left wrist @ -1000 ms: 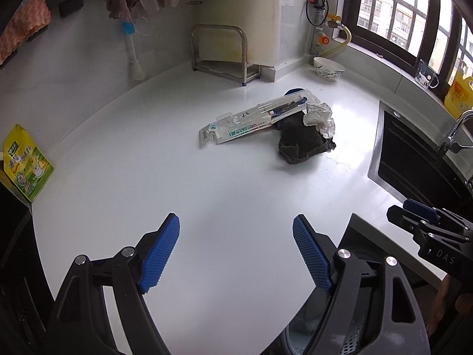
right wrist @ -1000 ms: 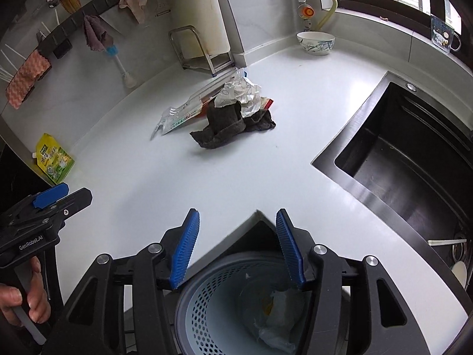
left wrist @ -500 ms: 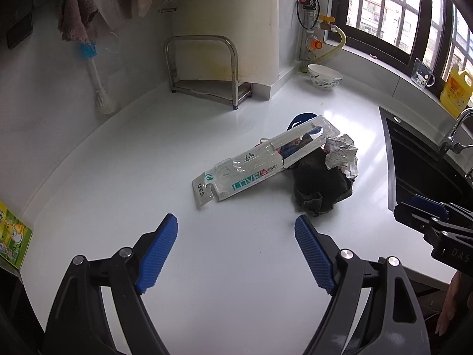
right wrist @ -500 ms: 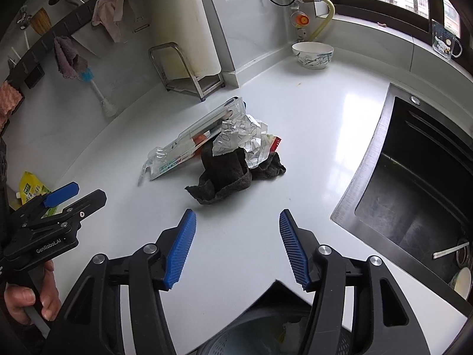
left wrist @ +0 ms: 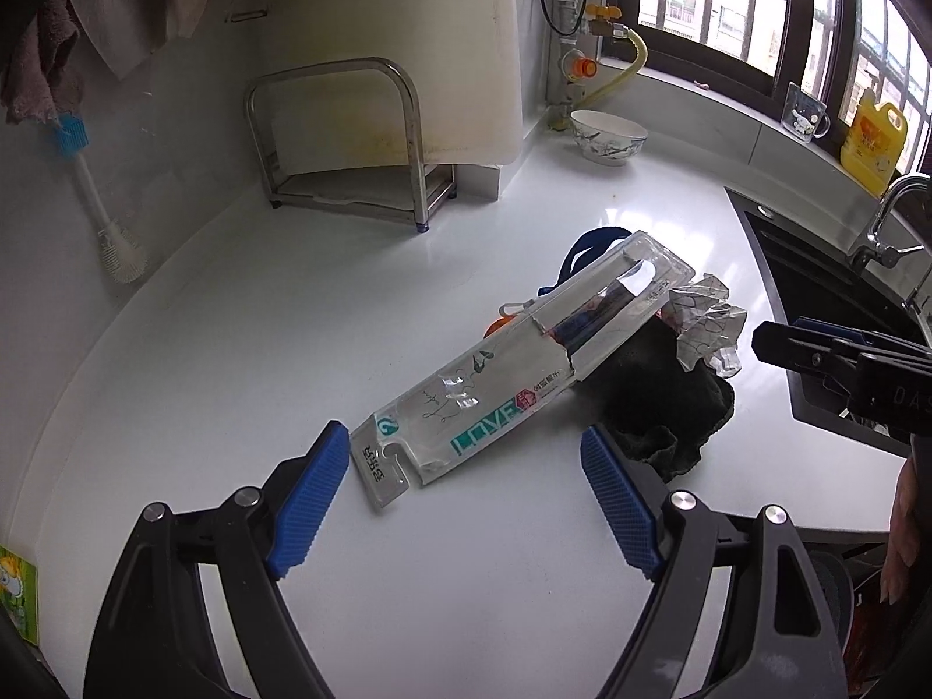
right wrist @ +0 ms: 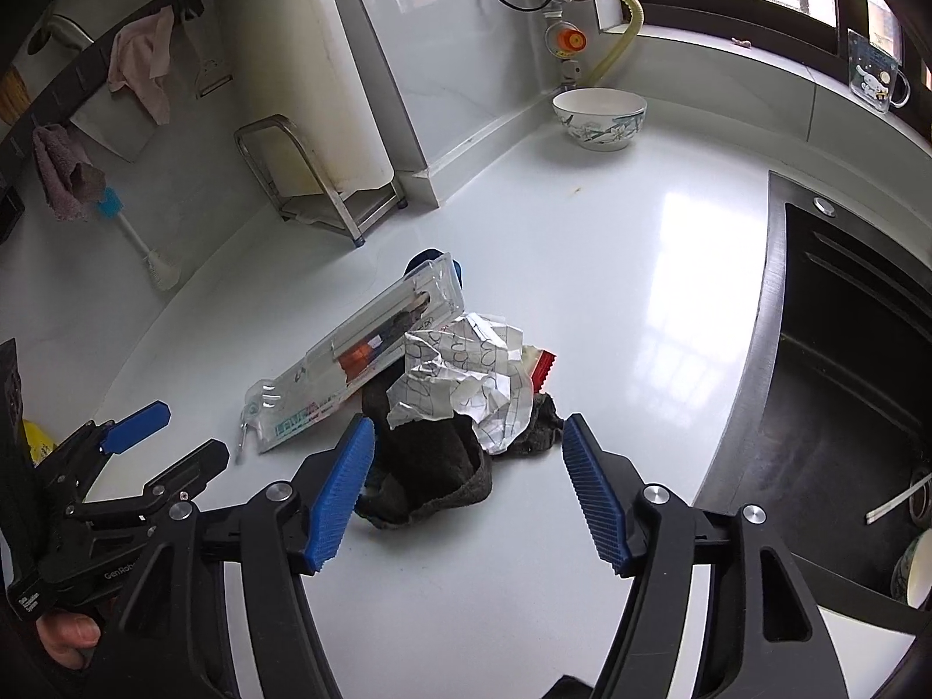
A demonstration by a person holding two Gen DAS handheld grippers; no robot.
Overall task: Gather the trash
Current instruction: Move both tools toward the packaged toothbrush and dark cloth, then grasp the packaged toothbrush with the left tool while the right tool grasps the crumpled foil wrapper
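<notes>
A heap of trash lies on the white counter [left wrist: 291,349]: a long clear plastic blister pack [left wrist: 524,373] [right wrist: 355,361], a crumpled printed paper wrapper [right wrist: 466,373] [left wrist: 705,320] and a dark rag [right wrist: 431,466] [left wrist: 658,408]. My left gripper [left wrist: 466,501] is open, with the near end of the blister pack just ahead between its blue fingers, apart from them. My right gripper [right wrist: 466,495] hovers in front of the rag. Its jaws are opening and nothing is pressed between them. Each gripper shows at the side of the other's view.
A black sink [right wrist: 844,361] is set into the counter on the right. A patterned bowl [right wrist: 600,116], a steel rack [left wrist: 343,134] and a dish brush [left wrist: 110,221] stand along the back wall. A yellow bottle [left wrist: 874,140] sits on the window sill.
Both grippers have moved forward over the counter from the bin at its edge towards the trash heap, which now looks much closer. The right gripper's fingers stand wider apart.
</notes>
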